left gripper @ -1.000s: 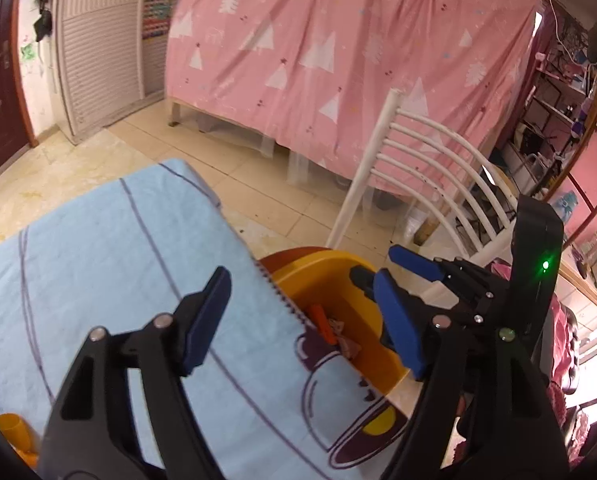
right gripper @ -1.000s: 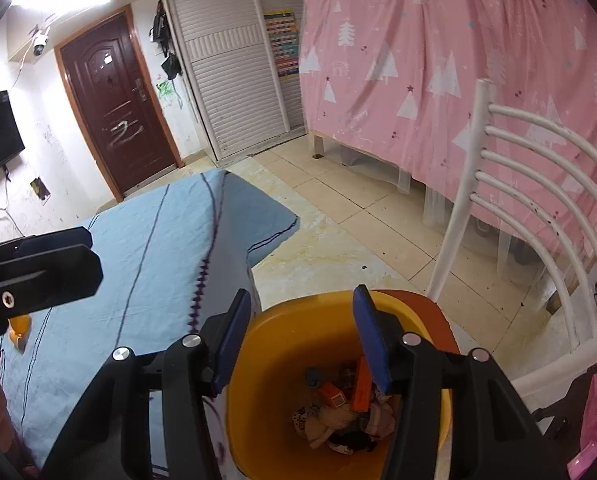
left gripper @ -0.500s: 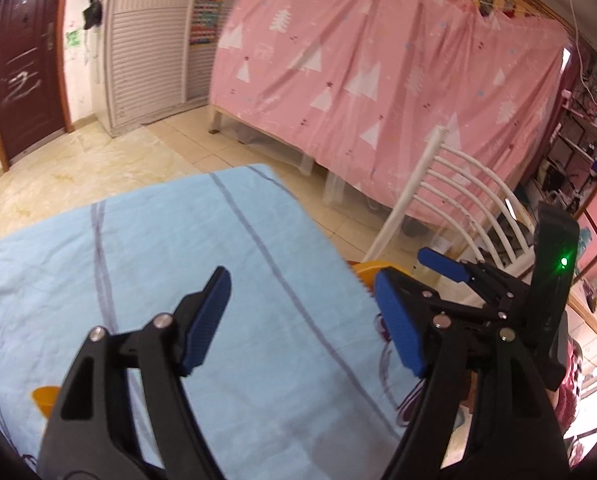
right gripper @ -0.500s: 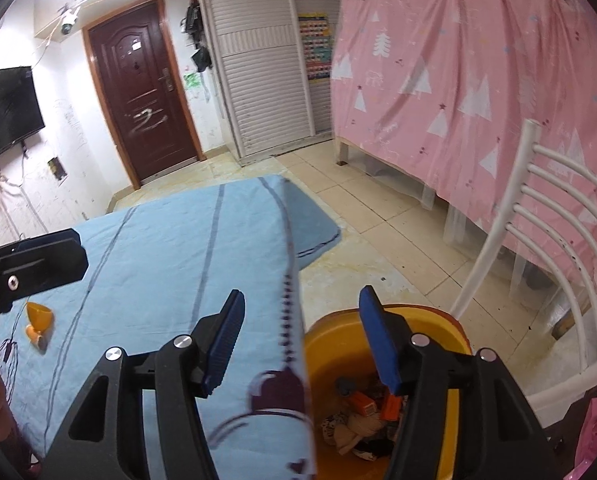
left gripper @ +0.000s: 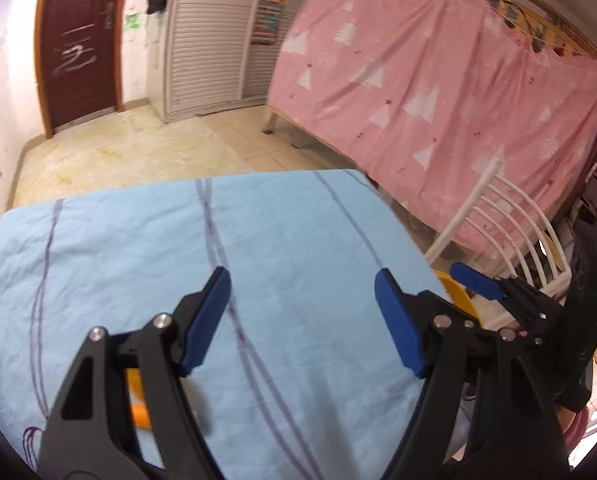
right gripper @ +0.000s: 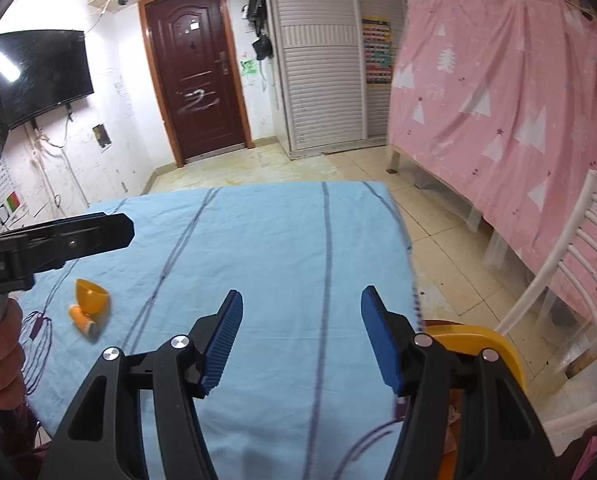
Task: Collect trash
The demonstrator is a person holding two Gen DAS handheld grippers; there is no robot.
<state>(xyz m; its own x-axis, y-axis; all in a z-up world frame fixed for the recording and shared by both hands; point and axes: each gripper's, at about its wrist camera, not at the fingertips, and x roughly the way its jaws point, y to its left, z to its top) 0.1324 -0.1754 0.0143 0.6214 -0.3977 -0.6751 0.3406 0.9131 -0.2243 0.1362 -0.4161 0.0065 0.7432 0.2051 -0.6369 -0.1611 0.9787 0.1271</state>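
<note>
The right gripper [right gripper: 300, 336], jaws just widened and empty, hangs over the blue sheet [right gripper: 278, 240] beside the yellow bin [right gripper: 482, 340]; the left gripper [left gripper: 302, 320] gapes empty too. Next likely target: the orange scraps [right gripper: 88, 308], far left.

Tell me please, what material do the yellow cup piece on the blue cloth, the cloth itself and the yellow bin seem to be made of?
Yellow cup piece: seemingly thin plastic, smooth and slightly glossy, with an even moulded rim.
Blue cloth: woven fabric, probably cotton, matte; it shows soft wrinkles and printed purple lines.
Yellow bin: likely hard plastic, smooth with some sheen; only its rounded rim shows.
</note>
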